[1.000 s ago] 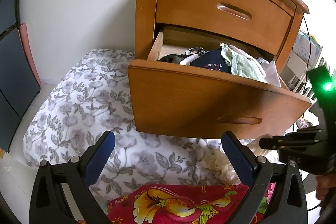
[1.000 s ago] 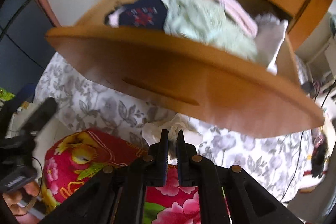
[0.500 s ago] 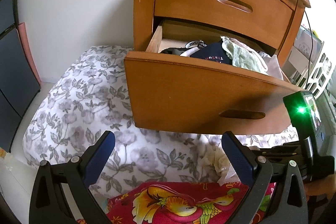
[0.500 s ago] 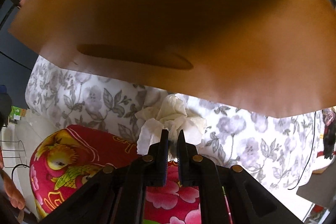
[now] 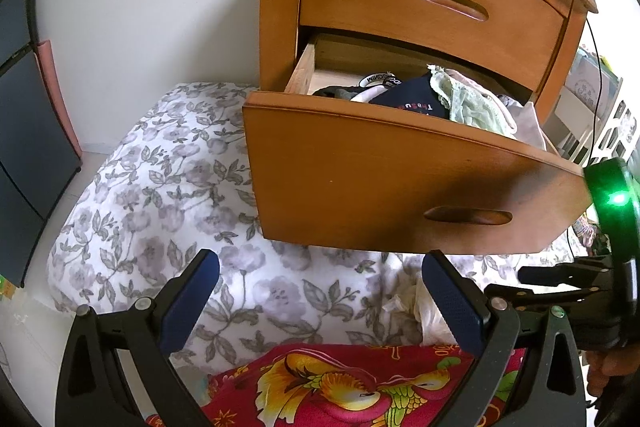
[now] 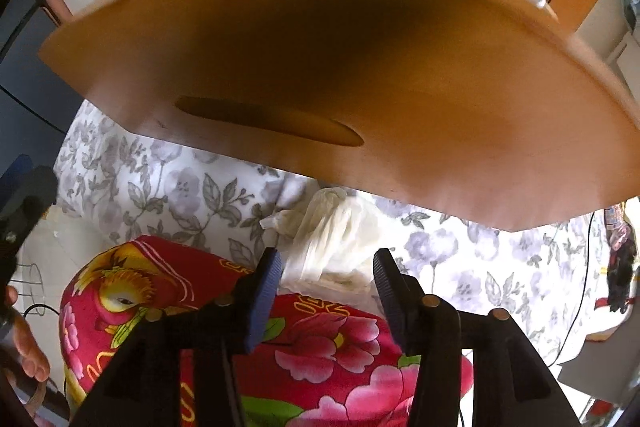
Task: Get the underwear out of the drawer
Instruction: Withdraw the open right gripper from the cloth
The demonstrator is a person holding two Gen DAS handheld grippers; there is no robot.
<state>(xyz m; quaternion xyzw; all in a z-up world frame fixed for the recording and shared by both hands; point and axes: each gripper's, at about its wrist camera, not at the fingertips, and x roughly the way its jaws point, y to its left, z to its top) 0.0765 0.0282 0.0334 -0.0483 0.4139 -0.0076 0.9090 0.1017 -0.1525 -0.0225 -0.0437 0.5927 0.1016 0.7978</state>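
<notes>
Below, soft quilted bedding point(image 5: 160, 187), white with grey leaf-and-flower print, beside glossy red floral fabric point(image 6: 320, 347). Above, a smooth honey-coloured wooden drawer point(image 5: 380, 183), curved front, oval slot handle, pulled out and heaped with underwear point(image 5: 464, 103): pale green lace, navy knit, pink. On the bedding under the drawer front, a crumpled cream underwear piece point(image 6: 340, 239), loose. Left tongs point(image 5: 320, 307) spread wide, empty. Right tongs point(image 6: 326, 279) opening, over the cream piece, pads clear of it.

Left tool point(image 5: 318, 301) gapes wide below the pulled-out drawer point(image 5: 400, 187) holding underwear point(image 5: 468, 103).
</notes>
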